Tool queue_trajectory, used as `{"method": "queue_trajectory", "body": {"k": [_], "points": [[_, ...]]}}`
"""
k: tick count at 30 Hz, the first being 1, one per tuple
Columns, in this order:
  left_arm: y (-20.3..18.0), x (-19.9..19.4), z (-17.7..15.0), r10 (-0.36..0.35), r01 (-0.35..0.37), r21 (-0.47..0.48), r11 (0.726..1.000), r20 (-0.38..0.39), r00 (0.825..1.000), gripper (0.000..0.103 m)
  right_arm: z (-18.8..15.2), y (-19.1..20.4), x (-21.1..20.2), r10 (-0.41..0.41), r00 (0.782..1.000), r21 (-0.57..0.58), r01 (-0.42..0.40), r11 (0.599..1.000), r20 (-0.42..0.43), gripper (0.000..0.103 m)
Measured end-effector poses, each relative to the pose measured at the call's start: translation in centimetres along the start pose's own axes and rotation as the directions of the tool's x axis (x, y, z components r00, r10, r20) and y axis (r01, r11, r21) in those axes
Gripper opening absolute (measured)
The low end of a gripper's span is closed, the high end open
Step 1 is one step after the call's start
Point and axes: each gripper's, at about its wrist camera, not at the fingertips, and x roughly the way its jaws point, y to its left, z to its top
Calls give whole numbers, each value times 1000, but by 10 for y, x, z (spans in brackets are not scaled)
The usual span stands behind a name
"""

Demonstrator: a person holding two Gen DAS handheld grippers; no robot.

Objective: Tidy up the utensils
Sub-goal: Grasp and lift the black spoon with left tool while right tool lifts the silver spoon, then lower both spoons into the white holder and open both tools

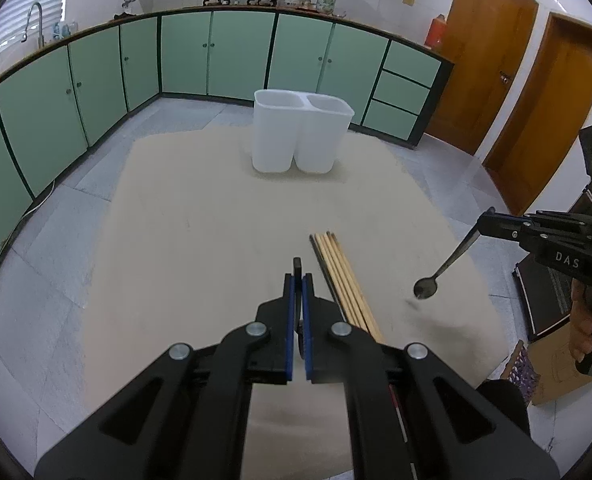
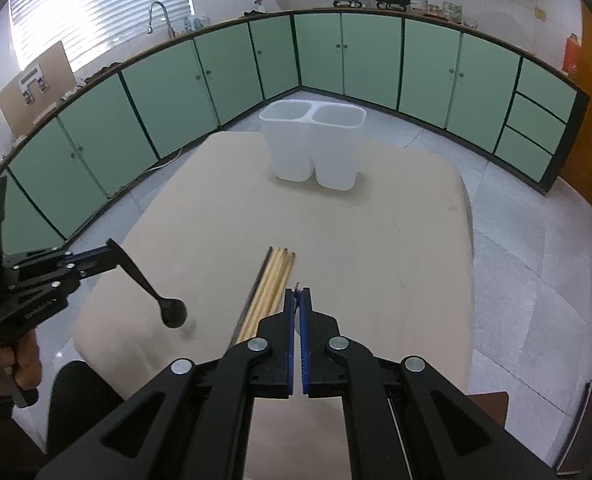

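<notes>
Left wrist view: the left gripper (image 1: 297, 276) points toward twelve o'clock over a beige table (image 1: 200, 216), its jaws pinching a black spoon (image 1: 297, 266) by the handle, only a dark sliver showing between the blue pads. Just beside it, toward one o'clock, a bundle of chopsticks (image 1: 337, 272) lies flat, long axis running from five to eleven o'clock. At three o'clock the right gripper (image 1: 491, 216) enters from the side, pinching a steel spoon (image 1: 443, 268) by the handle end; that spoon hangs with its bowl toward seven o'clock, above the table. A hand (image 1: 587, 320) grips the tool's handle. A white twin-compartment bin (image 1: 296, 136) stands at twelve o'clock.

Right wrist view: the right gripper (image 2: 297, 292) points to twelve o'clock, jaws pressed on the steel spoon's (image 2: 297, 289) handle tip. The chopsticks (image 2: 270, 284) lie at eleven o'clock. At nine o'clock the left gripper (image 2: 112, 248) holds the black spoon (image 2: 152, 292), bowl slanting toward five o'clock. The bin (image 2: 315, 144) stands ahead.
</notes>
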Motion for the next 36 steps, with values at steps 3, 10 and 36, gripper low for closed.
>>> {"method": "queue_trajectory", "body": {"k": [3, 10, 36], "points": [[2, 0, 23, -4, 4, 11, 1000, 15, 1000, 3, 23, 0, -2, 9, 1000, -10, -9, 1000, -4, 2], [0, 7, 116, 17, -21, 36, 999, 108, 994, 3, 114, -7, -1, 16, 999, 10, -17, 1000, 40, 2], [41, 129, 215, 84, -78, -51, 996, 123, 989, 31, 194, -90, 118, 12, 999, 196, -21, 980, 47, 15]]}}
